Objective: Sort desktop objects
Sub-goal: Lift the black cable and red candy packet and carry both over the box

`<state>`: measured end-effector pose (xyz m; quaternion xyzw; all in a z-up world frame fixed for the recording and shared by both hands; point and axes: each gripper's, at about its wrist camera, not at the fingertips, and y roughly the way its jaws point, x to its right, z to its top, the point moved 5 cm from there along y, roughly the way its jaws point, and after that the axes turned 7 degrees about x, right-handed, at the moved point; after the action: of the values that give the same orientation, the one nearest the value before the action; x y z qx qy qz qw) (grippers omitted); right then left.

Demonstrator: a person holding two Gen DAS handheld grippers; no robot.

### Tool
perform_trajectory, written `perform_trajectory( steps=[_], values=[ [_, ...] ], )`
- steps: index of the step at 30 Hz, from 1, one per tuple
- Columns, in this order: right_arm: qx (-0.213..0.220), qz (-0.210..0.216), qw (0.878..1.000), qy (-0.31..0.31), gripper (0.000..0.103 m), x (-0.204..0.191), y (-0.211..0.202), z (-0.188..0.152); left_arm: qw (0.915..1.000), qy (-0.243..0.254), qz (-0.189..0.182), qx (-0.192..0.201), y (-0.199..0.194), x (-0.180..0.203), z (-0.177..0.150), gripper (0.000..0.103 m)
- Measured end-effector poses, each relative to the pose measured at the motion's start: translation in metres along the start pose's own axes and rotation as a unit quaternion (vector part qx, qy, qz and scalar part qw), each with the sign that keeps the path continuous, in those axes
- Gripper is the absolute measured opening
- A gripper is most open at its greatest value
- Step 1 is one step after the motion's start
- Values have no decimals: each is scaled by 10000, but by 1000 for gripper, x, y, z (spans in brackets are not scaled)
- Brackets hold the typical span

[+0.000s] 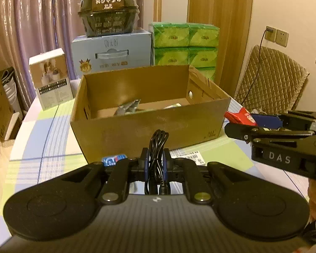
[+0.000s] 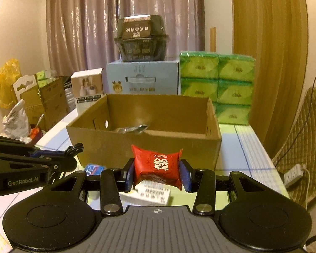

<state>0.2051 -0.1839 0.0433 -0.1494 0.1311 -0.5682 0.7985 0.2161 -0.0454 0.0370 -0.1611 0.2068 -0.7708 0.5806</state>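
Observation:
My left gripper (image 1: pixel 155 164) is shut on a coiled black cable (image 1: pixel 157 147), held above the table just in front of the open cardboard box (image 1: pixel 149 126). My right gripper (image 2: pixel 158 171) is shut on a red snack packet (image 2: pixel 158 165), also in front of the box (image 2: pixel 145 145). From the left wrist view the right gripper (image 1: pixel 261 124) shows at the right with the red packet (image 1: pixel 240 115). Inside the box lies a silvery wrapper (image 1: pixel 128 107). A small blue packet (image 1: pixel 113 160) and a white barcode-labelled box (image 2: pixel 155 194) lie on the table below the grippers.
Behind the cardboard box stand a light blue carton (image 1: pixel 111 52) with a black container (image 1: pixel 108 10) on top, stacked green tissue packs (image 1: pixel 185 44) and a white product box (image 1: pixel 50 78). A quilted chair (image 1: pixel 269 78) stands to the right. A power strip (image 2: pixel 292 174) lies beside the table.

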Motion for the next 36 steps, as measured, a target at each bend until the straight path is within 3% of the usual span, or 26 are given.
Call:
perform_trajectory(
  steps=[16, 29, 36],
  values=[
    [354, -51, 9991, 207, 41, 16, 72, 68, 9994, -252, 36, 219, 55, -49, 63, 9],
    [55, -80, 9997, 212, 41, 21, 145, 63, 9947, -971, 113, 329, 117, -92, 67, 9],
    [18, -113, 9997, 234, 41, 22, 160, 62, 9946, -979, 226, 256, 136, -102, 63, 9]
  ],
)
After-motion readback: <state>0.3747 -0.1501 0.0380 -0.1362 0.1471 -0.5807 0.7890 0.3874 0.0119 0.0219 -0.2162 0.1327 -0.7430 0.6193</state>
